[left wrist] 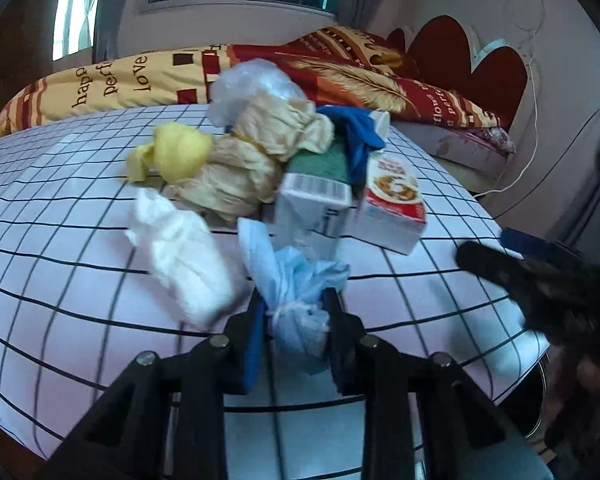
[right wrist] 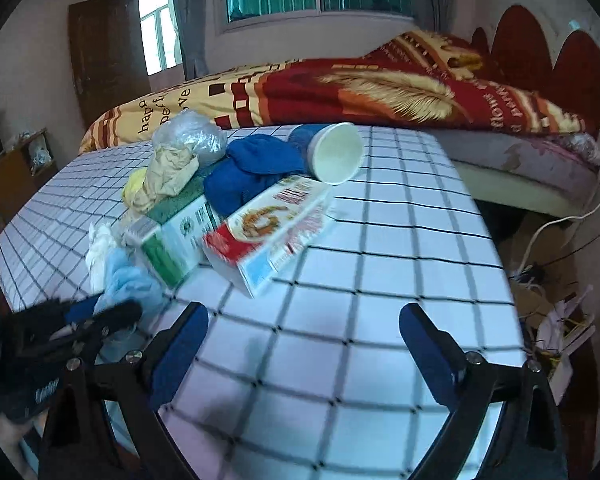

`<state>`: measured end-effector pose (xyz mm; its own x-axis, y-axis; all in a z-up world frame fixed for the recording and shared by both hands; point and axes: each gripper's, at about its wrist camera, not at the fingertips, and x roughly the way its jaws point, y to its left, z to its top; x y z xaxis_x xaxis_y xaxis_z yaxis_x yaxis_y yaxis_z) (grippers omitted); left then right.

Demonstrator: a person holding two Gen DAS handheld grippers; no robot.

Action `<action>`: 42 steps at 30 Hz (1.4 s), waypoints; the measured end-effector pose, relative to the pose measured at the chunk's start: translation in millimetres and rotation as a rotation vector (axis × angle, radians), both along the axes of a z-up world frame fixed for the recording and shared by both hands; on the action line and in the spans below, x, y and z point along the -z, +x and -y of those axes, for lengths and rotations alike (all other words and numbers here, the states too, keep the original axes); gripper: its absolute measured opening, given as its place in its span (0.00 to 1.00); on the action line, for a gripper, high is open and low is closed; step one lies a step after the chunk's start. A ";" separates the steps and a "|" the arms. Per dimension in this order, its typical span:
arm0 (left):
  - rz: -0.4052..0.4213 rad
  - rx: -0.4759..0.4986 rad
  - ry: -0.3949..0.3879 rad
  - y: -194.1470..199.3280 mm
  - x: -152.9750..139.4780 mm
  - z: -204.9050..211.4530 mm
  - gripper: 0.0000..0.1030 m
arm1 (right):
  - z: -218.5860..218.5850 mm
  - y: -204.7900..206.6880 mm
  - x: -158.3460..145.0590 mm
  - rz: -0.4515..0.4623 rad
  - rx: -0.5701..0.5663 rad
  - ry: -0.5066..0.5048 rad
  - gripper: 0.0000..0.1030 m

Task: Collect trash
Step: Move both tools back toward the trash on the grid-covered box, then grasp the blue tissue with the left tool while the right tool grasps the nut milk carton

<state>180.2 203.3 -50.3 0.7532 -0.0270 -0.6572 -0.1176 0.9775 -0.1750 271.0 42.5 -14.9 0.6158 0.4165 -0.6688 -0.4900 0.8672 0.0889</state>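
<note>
A pile of trash lies on the checked tablecloth (left wrist: 60, 240). My left gripper (left wrist: 294, 308) is shut on a knotted light blue plastic bag (left wrist: 300, 280) at the pile's near edge; the bag also shows in the right wrist view (right wrist: 128, 276). A white tissue wad (left wrist: 180, 256), a beige bag (left wrist: 252, 160), a yellow wad (left wrist: 176, 152), a green-white carton (right wrist: 172, 240), a red-white box (right wrist: 268, 228), a blue cloth (right wrist: 256, 172) and a paper cup (right wrist: 336, 152) lie in the pile. My right gripper (right wrist: 304, 320) is open and empty above bare cloth, right of the pile.
A bed with a red and yellow blanket (right wrist: 380, 88) stands behind the table. A clear plastic bag (right wrist: 192, 136) sits at the pile's far side. Cables and clutter (right wrist: 552, 312) lie on the floor off the table's right edge.
</note>
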 end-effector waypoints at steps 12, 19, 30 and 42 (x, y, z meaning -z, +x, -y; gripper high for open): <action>-0.006 -0.003 -0.007 0.8 2.0 -10.2 0.28 | -55.6 51.0 16.4 -0.127 0.049 -0.041 0.73; 0.006 -0.018 -0.010 4.3 3.2 -9.5 0.28 | -14.8 44.7 17.0 -0.128 0.099 0.012 0.66; 0.001 0.003 0.019 -0.2 -0.4 -1.9 0.24 | -20.9 52.2 15.4 -0.108 0.030 -0.052 0.52; 0.033 0.046 0.056 -27.2 -16.2 24.9 0.23 | 29.3 -15.2 -7.1 0.012 -0.026 -0.052 0.51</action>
<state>153.0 178.4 -34.1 0.7731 -0.0259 -0.6337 -0.0677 0.9901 -0.1230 255.8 13.2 -7.9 0.6133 0.3976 -0.6824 -0.5134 0.8573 0.0382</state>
